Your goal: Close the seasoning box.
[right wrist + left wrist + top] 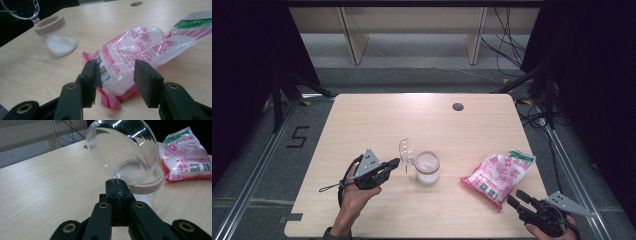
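Observation:
A small clear jar [427, 168] with a beige collar and white grains in its bottom stands at the table's middle. Its clear domed lid [122, 147] is tipped up and back at the jar's left side. My left gripper [116, 182] is shut on the lid's lower edge, just left of the jar. A pink and white plastic bag [499, 175] of white grains lies flat to the right. My right gripper [116, 75] stands open at the bag's near end, pads apart and not pressing on the bag [135, 52]. The right gripper view also shows the jar [56, 35].
A round cable hole [457, 106] sits in the table's far side. Bare wood surrounds the jar and bag. Beyond the table's [362, 115] far edge are furniture legs and loose cables on the floor. The bag lies near the right edge.

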Demonstrator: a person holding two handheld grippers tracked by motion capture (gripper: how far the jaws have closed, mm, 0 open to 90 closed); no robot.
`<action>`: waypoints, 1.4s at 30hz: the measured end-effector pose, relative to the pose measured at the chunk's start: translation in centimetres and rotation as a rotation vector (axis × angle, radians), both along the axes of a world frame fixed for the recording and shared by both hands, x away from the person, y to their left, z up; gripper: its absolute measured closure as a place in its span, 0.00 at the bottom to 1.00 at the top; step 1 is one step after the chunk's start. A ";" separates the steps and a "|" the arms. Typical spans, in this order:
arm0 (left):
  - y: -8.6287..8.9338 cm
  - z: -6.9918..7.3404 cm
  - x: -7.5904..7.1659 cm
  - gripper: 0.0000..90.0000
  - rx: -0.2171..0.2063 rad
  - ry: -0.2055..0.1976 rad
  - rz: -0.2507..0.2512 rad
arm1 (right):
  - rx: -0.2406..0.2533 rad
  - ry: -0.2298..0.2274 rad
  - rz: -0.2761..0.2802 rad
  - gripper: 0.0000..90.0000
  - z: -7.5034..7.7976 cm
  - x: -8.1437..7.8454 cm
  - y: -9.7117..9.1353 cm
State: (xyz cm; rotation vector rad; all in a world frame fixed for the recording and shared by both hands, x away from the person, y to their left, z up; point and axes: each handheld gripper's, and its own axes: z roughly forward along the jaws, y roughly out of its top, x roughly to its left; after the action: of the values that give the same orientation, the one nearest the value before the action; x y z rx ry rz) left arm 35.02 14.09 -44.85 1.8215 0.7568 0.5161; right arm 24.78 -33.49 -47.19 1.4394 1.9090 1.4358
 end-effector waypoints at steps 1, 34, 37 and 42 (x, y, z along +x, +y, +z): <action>-0.1 0.0 0.1 0.99 -0.013 0.003 -0.004 | -0.012 -0.013 0.005 0.58 -0.1 0.0 -0.1; -0.6 0.7 0.6 0.99 -0.023 -0.007 0.010 | -0.011 -0.027 0.038 0.52 -0.2 -1.1 0.9; -0.6 0.8 0.6 0.99 -0.018 -0.017 0.010 | -0.028 -0.019 0.032 0.52 -0.1 -1.1 0.8; -0.6 0.9 0.6 0.99 -0.020 -0.019 0.014 | -0.020 -0.016 0.039 0.52 -0.1 -1.2 0.9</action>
State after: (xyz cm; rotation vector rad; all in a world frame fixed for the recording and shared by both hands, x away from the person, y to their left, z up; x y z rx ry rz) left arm 35.59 13.45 -44.00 1.7916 0.7600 0.5330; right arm 23.60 -32.63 -47.33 1.3845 1.9460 1.4370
